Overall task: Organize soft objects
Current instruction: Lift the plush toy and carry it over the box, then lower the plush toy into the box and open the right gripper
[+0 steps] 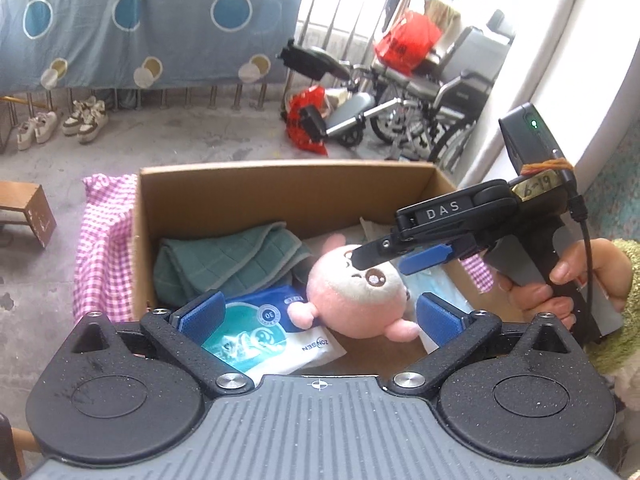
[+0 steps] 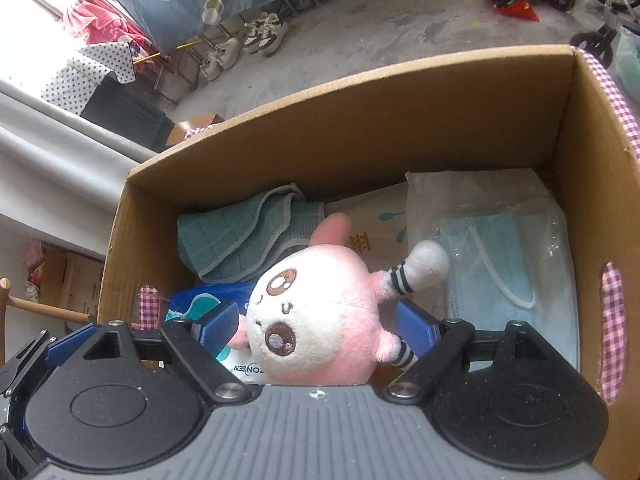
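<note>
One plush toy [image 2: 320, 316], one towel [image 2: 240, 236], one box [image 2: 360, 120].

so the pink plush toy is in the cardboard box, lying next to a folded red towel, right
Not quite. The pink plush toy does lie in the cardboard box, but the folded towel beside it is green, not red. The right wrist view shows it clearly.

The right hand-held gripper [image 1: 384, 258] bears raised letters "DAS" on its black arm, and a handwritten paper tag [image 1: 538, 189] tied behind it reads "6-19". In the cardboard box, the blue and white wipes packet [image 1: 276, 332] shows "ZONSEN", upside down, and a round "30".
</note>
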`<state>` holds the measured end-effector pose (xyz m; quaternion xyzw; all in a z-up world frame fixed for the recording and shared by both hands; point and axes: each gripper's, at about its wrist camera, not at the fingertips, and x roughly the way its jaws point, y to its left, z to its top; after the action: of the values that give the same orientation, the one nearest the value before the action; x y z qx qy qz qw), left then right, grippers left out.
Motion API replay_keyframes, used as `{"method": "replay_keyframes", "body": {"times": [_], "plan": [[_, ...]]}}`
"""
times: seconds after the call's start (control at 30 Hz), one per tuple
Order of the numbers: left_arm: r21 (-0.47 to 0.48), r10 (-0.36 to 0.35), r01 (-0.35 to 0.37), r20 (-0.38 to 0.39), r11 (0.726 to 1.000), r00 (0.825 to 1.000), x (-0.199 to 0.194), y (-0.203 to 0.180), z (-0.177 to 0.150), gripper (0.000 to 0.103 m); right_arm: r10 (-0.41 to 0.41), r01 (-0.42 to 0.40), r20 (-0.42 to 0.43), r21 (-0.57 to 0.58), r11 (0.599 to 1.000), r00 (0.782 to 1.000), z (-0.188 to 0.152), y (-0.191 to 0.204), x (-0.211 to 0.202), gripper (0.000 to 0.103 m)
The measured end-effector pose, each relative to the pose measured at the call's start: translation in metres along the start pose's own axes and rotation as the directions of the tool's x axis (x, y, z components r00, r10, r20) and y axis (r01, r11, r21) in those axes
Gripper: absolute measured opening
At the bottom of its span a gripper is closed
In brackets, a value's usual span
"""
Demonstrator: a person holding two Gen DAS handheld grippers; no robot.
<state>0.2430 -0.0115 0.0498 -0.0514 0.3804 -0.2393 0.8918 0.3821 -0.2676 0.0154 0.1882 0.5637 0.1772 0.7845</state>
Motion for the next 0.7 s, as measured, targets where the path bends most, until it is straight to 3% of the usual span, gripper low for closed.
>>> {"method": "replay_keyframes", "body": {"times": [0.2, 0.37, 0.7], "plan": [[-0.039, -0.006, 0.008, 0.058, 0.999, 0.998, -0.027, 0.004, -0.008, 0.102, -0.025, 0.026, 0.073, -0.020, 0.999, 0.997, -0.007, 0.009, -0.032, 0.088], [-0.045, 0.000, 0.004, 0.104, 0.999, 0.995, -0.051, 0.001, -0.018, 0.102, 0.002, 0.001, 0.136, -0.018, 1.000, 0.991, -0.025, 0.014, -0.065, 0.088], [-0.015, -0.052, 0.055, 0.153, 0.998, 0.987, -0.088, -0.023, -0.051, 0.102, 0.047, -0.024, 0.329, -0.073, 0.997, 0.943, -0.115, 0.019, -0.151, 0.088]]}}
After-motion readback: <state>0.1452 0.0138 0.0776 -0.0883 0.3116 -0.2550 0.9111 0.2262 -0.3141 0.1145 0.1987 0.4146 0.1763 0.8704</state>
